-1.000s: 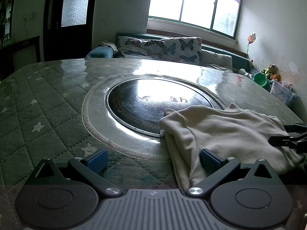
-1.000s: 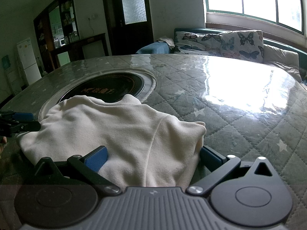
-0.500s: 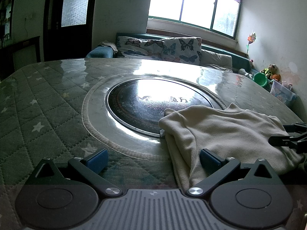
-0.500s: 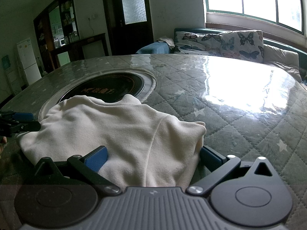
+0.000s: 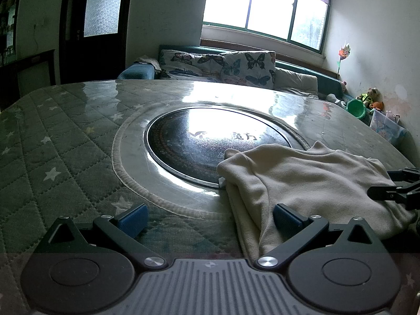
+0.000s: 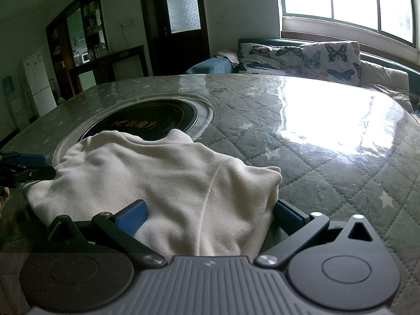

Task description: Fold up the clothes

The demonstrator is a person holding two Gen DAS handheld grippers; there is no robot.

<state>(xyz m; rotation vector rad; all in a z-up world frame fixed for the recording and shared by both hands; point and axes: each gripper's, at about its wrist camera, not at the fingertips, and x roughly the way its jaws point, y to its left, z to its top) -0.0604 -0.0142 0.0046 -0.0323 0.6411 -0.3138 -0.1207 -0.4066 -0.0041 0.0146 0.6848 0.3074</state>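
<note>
Lying on the quilted green table cover (image 5: pixel 52 157), a cream garment (image 5: pixel 309 183) sits partly folded, its far edge overlapping the dark round inset (image 5: pixel 204 144) at the table's centre. Left gripper (image 5: pixel 210 218): jaws spread wide, the right blue pad (image 5: pixel 286 219) touching the garment's near-left edge, the other pad over bare cover. Right gripper (image 6: pixel 208 218): jaws spread wide, straddling the garment's near hem. Butterfly-print cushions (image 6: pixel 302 55) line the sofa beneath the window.

garment (image 6: pixel 168 181) on table (image 6: pixel 328 162) | overlaps round inset (image 6: pixel 147 120) | sofa (image 6: pixel 302 55) behind table
</note>
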